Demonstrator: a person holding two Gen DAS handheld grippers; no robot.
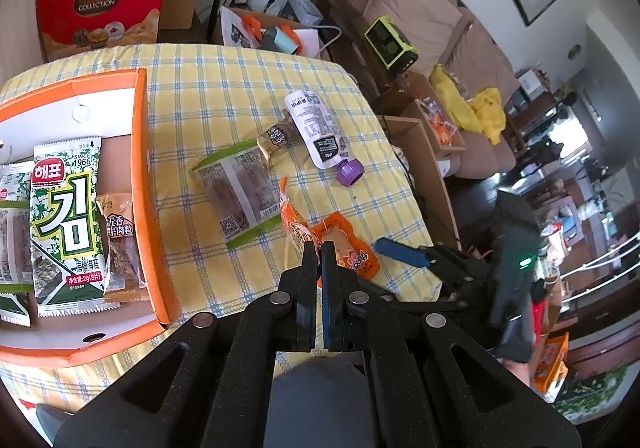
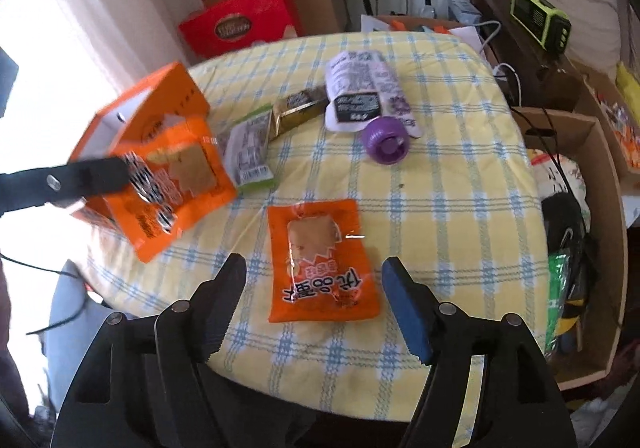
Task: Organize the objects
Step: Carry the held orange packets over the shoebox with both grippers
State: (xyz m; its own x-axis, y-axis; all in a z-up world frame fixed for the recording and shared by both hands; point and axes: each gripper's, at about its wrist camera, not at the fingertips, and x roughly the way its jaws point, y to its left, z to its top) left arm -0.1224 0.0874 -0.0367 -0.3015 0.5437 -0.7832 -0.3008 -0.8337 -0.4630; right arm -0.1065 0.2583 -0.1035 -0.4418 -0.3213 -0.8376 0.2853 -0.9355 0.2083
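My left gripper [image 1: 319,248] pinches an orange packet; my right gripper [image 2: 314,268] hangs wide over a second one.

In the left wrist view my jaws are almost together on the edge of the orange packet [image 1: 295,229], lifted off the desk [image 1: 224,88]; the right wrist view shows it [image 2: 172,180] hanging in the air in front of the orange box [image 2: 176,96]. The second packet [image 2: 322,262] lies flat on the checked cloth between my spread right fingers, touching neither. In the left view the box [image 1: 140,152] sits at the desk's left and holds a seaweed pack [image 1: 66,220] and a brown snack [image 1: 122,244] side by side. Mid-desk lie a green-edged pack [image 1: 236,192], a gold packet [image 1: 274,142] and a white pouch [image 1: 316,128] with a purple cap [image 1: 349,173].
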